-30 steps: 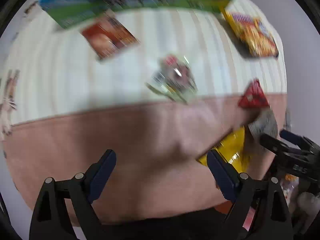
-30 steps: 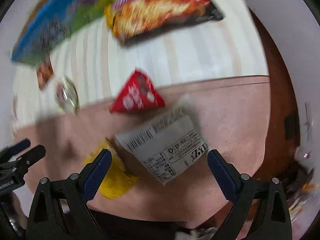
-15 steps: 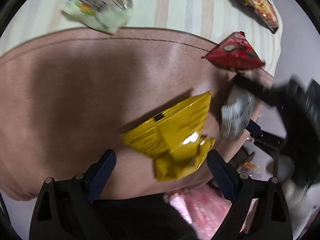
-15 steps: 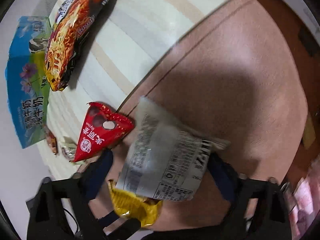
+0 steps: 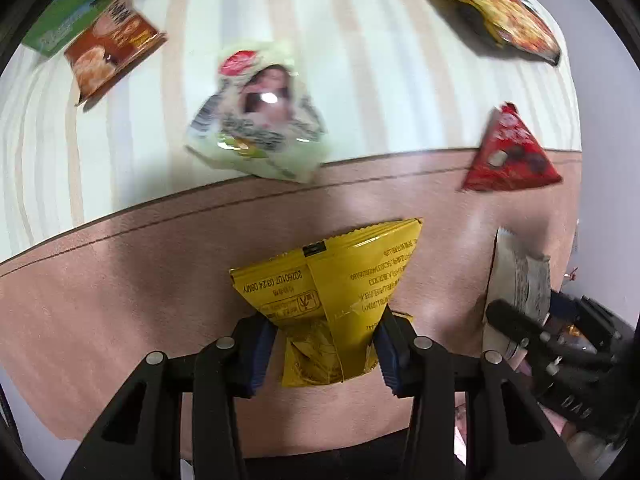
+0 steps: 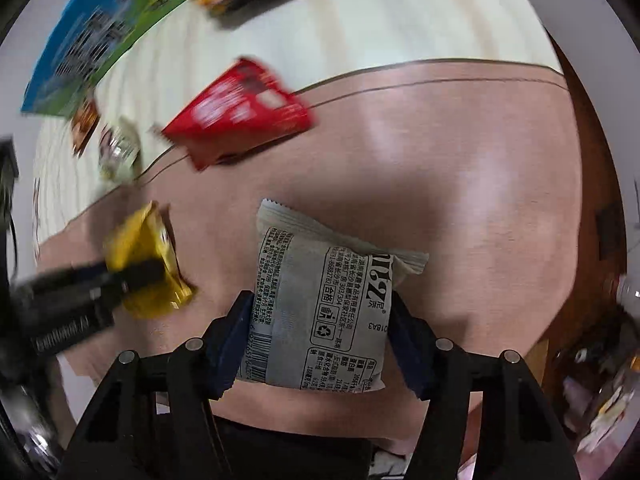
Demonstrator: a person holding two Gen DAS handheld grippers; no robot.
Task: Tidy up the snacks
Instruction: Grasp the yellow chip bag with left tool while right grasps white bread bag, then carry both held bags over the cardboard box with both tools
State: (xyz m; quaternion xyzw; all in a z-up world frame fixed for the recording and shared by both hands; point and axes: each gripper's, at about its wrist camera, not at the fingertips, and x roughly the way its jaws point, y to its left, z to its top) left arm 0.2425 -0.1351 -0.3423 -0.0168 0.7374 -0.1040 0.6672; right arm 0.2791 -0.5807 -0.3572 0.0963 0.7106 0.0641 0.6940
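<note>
A yellow snack packet [image 5: 340, 276] lies on the pink band of the tablecloth [image 5: 120, 280]. My left gripper [image 5: 326, 336] points down at it with its jaws closing, and the blue pads pinch and crumple the packet's near end. To its right lies a grey printed packet [image 6: 320, 280]. My right gripper [image 6: 320, 320] stands over that one, jaws closing, with a pad against each side. In the left wrist view the right gripper [image 5: 536, 312] shows at the grey packet [image 5: 516, 268]. In the right wrist view the left gripper [image 6: 136, 276] shows on the yellow packet [image 6: 144, 236].
Farther back lie a red triangular packet [image 5: 508, 156], a pale green packet [image 5: 256, 120], a small brown-red packet [image 5: 108, 52] and an orange noodle bag [image 5: 504, 12] on the striped cloth [image 5: 380, 80]. A blue-green box [image 6: 92, 40] lies at the far edge. Clutter sits past the table's right edge.
Both grippers were wide open above the cloth. They have come down, the left over the yellow packet and the right over the grey one, and their jaws have closed in on them.
</note>
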